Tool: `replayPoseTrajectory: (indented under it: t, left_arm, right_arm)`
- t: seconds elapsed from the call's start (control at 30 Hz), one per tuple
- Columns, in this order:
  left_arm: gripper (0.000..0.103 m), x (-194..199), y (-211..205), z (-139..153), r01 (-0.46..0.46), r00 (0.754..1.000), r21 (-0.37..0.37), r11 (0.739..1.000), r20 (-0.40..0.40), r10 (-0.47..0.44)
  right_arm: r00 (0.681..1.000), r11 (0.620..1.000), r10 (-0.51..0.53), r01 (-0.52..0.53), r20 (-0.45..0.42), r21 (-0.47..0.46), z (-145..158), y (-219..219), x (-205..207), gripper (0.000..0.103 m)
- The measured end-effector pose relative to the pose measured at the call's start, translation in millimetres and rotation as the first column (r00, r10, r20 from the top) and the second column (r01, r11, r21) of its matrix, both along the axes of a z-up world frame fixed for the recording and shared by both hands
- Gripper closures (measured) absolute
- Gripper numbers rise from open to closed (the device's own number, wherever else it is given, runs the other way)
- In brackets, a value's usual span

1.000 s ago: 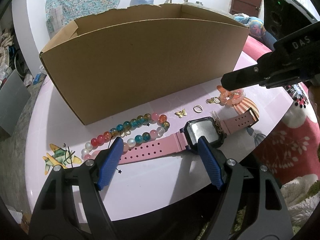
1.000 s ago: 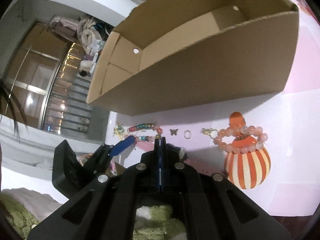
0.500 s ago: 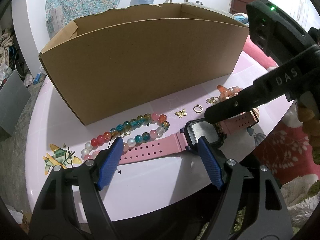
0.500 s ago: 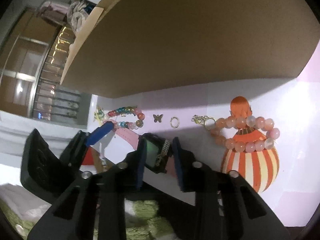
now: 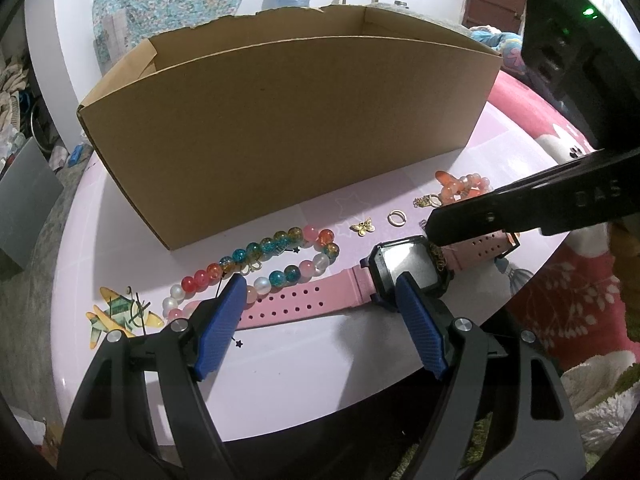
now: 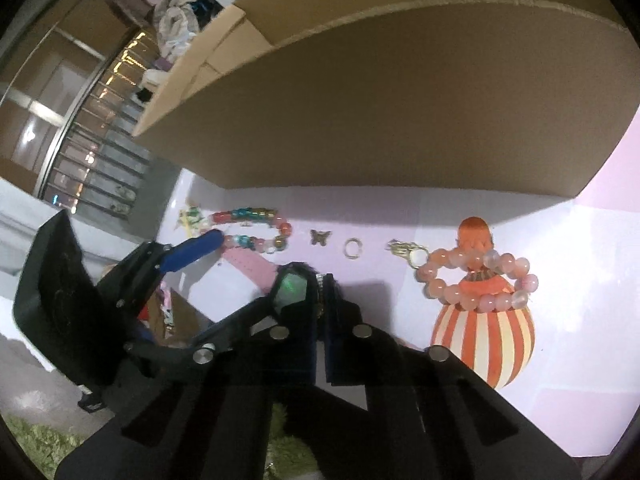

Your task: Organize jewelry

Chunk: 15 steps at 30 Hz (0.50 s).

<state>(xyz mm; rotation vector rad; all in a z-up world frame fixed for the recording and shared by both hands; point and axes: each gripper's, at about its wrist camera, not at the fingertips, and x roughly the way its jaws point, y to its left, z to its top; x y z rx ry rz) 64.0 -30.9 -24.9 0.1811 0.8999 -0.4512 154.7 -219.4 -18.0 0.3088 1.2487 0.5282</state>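
Jewelry lies in a row on the pink counter [image 5: 280, 364] in front of the box [image 5: 280, 128], seen from the left wrist: a bead bracelet [image 5: 264, 264] toward the counter's left edge, a pink watch [image 5: 404, 268] along its near edge, then a butterfly charm [image 5: 363, 227], a ring [image 5: 396, 217] and a peach bracelet [image 5: 464, 186] toward the right edge. The left tool [image 5: 320, 316] hangs wide open over the watch strap, gripping nothing. The right tool [image 5: 434, 236] reaches in from the right, its tip at the right side of the watch face, where a thin gold chain [image 5: 440, 260] is draped. From the right wrist, the right tool [image 6: 320, 300] has just been closing and now stands nearly shut with the chain [image 6: 319, 292] between its pads, beside the watch face [image 6: 292, 286]; the pads seem to pinch the chain. Farther along the box wall [image 6: 400, 100] lie the charm [image 6: 320, 237], the ring [image 6: 353, 247], a small gold piece [image 6: 402, 247] and the peach bracelet [image 6: 476, 276]. The step in hand looks like picking the chain off the watch. The next move likely calls for a slow lift that clears the watch without dragging it, then a carry over the box wall.
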Motion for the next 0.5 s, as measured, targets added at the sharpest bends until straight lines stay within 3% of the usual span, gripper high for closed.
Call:
replayPoseTrajectory:
  t: [0.37, 0.5]
  left_arm:
    - [0.03, 0.1, -1.5, -0.2, -0.003, 1.0, 0.003, 1.0, 0.0, 0.003]
    - [0.03, 0.0, -1.6, -0.2, -0.003, 1.0, 0.003, 1.0, 0.0, 0.003]
  right_arm:
    - [1.0, 0.996, 0.009, -0.009, -0.003, 0.089, 13.5, -6.6, -11.6, 0.102]
    - [0.999, 1.0, 0.017, -0.018, 0.041, 0.006, 19.5, -4.9, -11.9, 0.1]
